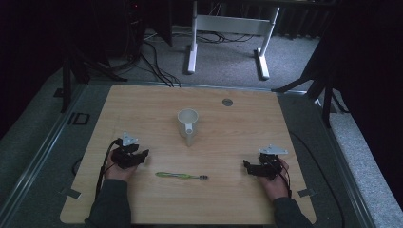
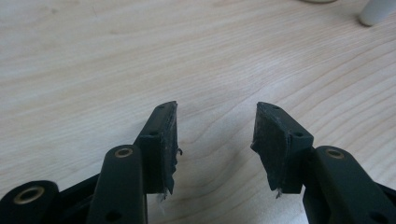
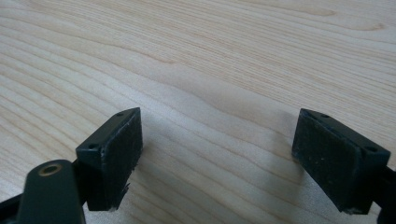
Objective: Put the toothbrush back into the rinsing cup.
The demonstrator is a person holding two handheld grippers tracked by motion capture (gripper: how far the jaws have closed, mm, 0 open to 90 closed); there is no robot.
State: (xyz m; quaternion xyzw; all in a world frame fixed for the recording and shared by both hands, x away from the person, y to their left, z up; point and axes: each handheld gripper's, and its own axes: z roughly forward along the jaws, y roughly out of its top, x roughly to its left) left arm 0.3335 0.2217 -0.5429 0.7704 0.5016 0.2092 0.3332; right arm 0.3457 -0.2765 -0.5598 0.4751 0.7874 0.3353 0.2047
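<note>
We see a slim green plastic toothbrush (image 1: pixel 181 176) lying flat, just in front of the white ceramic mug (image 1: pixel 187 124).

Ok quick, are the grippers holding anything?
Left gripper: open, holding nothing.
Right gripper: open, holding nothing.

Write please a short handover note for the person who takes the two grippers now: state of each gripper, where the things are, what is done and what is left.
Left gripper: open, holds nothing, low over the table at its near left.
Right gripper: open, holds nothing, at the near right.
Green toothbrush: lies flat between the two grippers, near the front edge, bristle end toward the right gripper, not touched.
White mug: upright at the middle of the table, handle toward the person, apart from the toothbrush.
Done: nothing visible yet; both things lie free.
Left: probably to grasp the toothbrush and bring it to the mug.
</note>
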